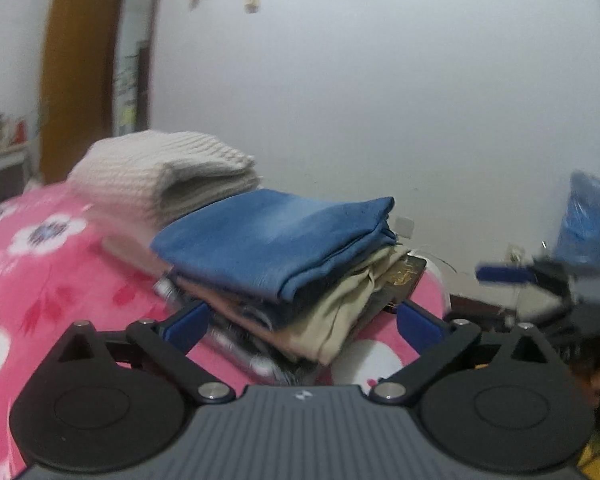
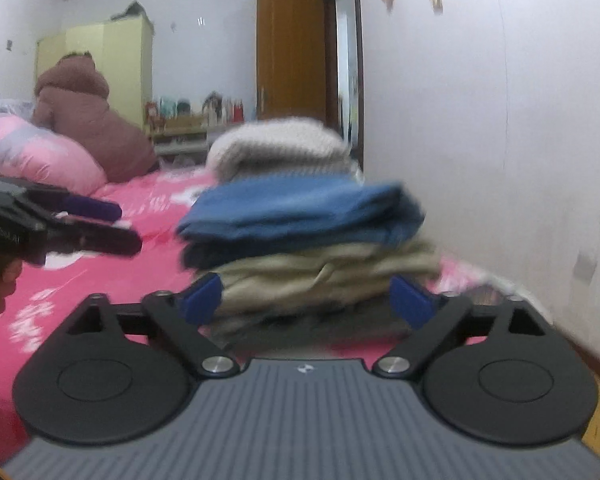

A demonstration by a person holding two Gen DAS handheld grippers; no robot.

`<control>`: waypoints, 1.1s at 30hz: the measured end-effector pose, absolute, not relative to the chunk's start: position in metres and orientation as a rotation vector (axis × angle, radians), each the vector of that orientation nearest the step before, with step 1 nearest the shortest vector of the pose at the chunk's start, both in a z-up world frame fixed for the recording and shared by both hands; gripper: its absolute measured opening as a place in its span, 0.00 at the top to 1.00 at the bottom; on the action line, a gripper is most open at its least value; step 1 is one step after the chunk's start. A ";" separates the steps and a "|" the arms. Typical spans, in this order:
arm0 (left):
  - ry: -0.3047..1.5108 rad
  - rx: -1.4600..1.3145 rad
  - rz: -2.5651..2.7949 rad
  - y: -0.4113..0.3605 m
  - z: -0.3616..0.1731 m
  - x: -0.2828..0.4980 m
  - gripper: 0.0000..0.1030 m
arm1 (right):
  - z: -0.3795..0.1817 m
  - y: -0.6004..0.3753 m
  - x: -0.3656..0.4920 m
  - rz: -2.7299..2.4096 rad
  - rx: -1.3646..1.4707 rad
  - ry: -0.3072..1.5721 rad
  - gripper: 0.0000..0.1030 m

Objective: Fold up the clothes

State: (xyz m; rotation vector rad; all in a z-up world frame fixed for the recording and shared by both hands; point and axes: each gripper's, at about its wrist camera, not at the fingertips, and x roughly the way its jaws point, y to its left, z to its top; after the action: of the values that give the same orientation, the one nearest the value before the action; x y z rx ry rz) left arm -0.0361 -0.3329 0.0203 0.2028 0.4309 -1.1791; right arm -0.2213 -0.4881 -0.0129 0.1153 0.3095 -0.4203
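The bed [image 1: 40,280] is covered with a pink blanket with white flowers and stands along a white wall [image 1: 380,100]. The landmark is the stack of folded clothes [image 1: 284,276] on the blanket, near the wall-side edge of the bed. Its top piece is a folded blue garment [image 1: 272,236], with beige and pinkish pieces under it. Just behind the stack lies a folded cream knit sweater [image 1: 160,176]. Beyond the stack, a brown door [image 2: 290,52] stands open; farther into the room are a yellow wardrobe [image 2: 112,64] and a low shelf with small items [image 2: 192,120]. Away from the stack, toward the room side, a brown coat [image 2: 88,120] sits on a pink pillow [image 2: 40,156].

The blanket on the room side of the stack is wide and free; on the wall side only a narrow strip of bed remains before the edge.

The blue garment lies flat. In the left view its long axis runs from lower left to upper right, with the folded edge toward the camera.

The left tongs [image 1: 302,322] are spread wide in front of the stack, pinching nothing. The right tongs [image 2: 306,298] are also spread wide and empty, in front of the stack.
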 end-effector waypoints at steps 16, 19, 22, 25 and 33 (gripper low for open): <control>0.677 0.126 -0.857 -0.266 0.043 -0.072 0.00 | 0.017 -0.413 -0.248 -0.609 0.246 0.498 0.01; 0.661 0.158 -0.817 -0.261 0.048 -0.080 0.00 | 0.023 -0.403 -0.251 -0.629 0.229 0.524 0.01; 0.645 0.169 -0.791 -0.256 0.053 -0.087 0.00 | 0.030 -0.394 -0.255 -0.662 0.209 0.539 0.01; 0.617 0.148 -0.789 -0.252 0.058 -0.097 0.00 | 0.035 -0.385 -0.260 -0.704 0.191 0.535 0.01; 0.585 0.170 -0.779 -0.252 0.063 -0.113 0.00 | 0.043 -0.374 -0.267 -0.736 0.142 0.567 0.01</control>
State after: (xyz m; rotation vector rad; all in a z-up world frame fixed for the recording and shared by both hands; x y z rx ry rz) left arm -0.1133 -0.2521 0.0628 0.1705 0.5850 -0.7791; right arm -0.2671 -0.3743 0.0434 0.1420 0.5672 -0.7361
